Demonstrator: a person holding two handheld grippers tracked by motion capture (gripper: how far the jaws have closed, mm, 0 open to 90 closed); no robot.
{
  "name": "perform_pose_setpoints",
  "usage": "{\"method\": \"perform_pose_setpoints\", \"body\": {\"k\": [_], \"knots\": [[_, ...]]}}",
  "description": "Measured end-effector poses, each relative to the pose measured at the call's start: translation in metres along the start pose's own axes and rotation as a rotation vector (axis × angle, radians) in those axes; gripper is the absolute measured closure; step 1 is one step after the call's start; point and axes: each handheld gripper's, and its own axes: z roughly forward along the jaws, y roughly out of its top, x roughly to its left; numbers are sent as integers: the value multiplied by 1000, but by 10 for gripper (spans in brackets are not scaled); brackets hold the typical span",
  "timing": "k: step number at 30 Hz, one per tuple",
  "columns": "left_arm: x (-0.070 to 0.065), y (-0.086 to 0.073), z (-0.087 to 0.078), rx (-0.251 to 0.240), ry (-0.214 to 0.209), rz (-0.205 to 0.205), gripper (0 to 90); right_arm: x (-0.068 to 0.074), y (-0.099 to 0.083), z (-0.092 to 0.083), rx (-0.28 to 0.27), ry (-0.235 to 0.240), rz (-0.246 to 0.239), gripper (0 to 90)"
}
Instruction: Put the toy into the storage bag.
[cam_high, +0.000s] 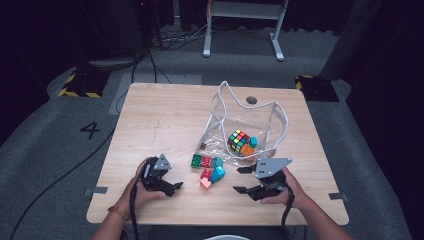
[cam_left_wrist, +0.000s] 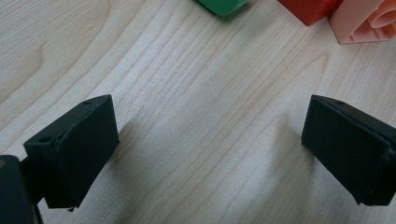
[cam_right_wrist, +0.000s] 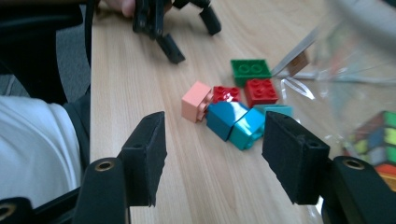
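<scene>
Loose on the wooden table (cam_high: 165, 115) lie one green brick (cam_right_wrist: 251, 70), two red bricks (cam_right_wrist: 261, 91), one pink brick (cam_right_wrist: 196, 101) and what look like three blue or teal bricks (cam_right_wrist: 233, 120), though the far one is partly hidden. The one clear bag (cam_high: 250, 125) at the right holds one puzzle cube (cam_high: 238, 140) and at least two small pieces (cam_high: 250, 146).

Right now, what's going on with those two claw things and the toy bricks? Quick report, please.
Left gripper open, empty, low over the table. Right gripper open, empty, aimed at the blue bricks. Nothing between jaws and bricks; clear bag beside them.
</scene>
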Motion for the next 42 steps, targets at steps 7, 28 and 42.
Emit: {"method": "perform_pose_setpoints", "body": {"k": [7, 28, 42], "knots": [[0, 0, 0, -2, 3, 0, 40, -11, -9, 50, 74, -21, 9, 369], [0, 0, 0, -1, 2, 1, 41, -24, -12, 103, 156, -102, -11, 328], [0, 0, 0, 0, -2, 7, 42, -15, -24, 88, 132, -47, 83, 541]]}}
